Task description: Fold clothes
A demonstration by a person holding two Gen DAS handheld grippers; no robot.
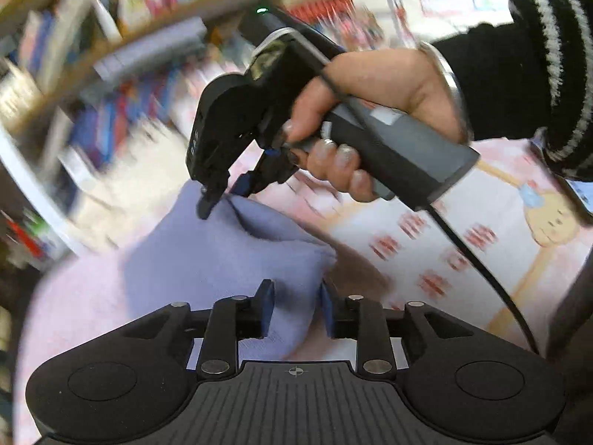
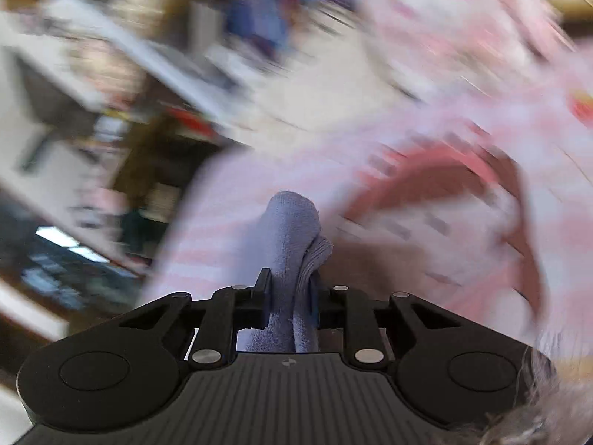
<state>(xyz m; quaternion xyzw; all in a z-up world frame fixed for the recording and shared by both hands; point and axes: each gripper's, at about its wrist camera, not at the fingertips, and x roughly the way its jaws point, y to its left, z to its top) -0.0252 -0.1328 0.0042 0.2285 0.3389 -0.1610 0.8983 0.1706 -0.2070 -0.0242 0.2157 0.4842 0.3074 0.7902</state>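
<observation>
Between the blue pads of the left tongs (image 1: 297,306) we saw a lavender cloth (image 1: 207,252). The jaws stood part open and the pads flanked the fabric; we could not tell whether they pressed on it.

The cloth was bunched and raised off a pink patterned cover (image 1: 463,244) that lay beneath it. Whether that cover dressed a bed or some other support we could not tell. The cloth sat toward the cover's left edge as the left wrist view showed it, with a strip of bare cover (image 1: 74,296) to its left.

The right tongs (image 1: 222,200) gripped the far upper part of the cloth, jaws nearly closed on a pinched fold. In the right wrist view the same tongs (image 2: 289,296) had the fabric (image 2: 292,230) squeezed between the pads, a rounded bunch sticking up past the fingertips.

The person's right hand (image 1: 370,111) held the grey handle, with a black sleeve with white stripes (image 1: 537,66) at the wrist. A black cable (image 1: 481,267) trailed from the handle across the cover.

Bookshelves (image 1: 111,37) stood behind, strongly blurred. The right wrist view was heavily smeared; apart from the tongs and cloth we noted only pink cover (image 2: 463,170).
</observation>
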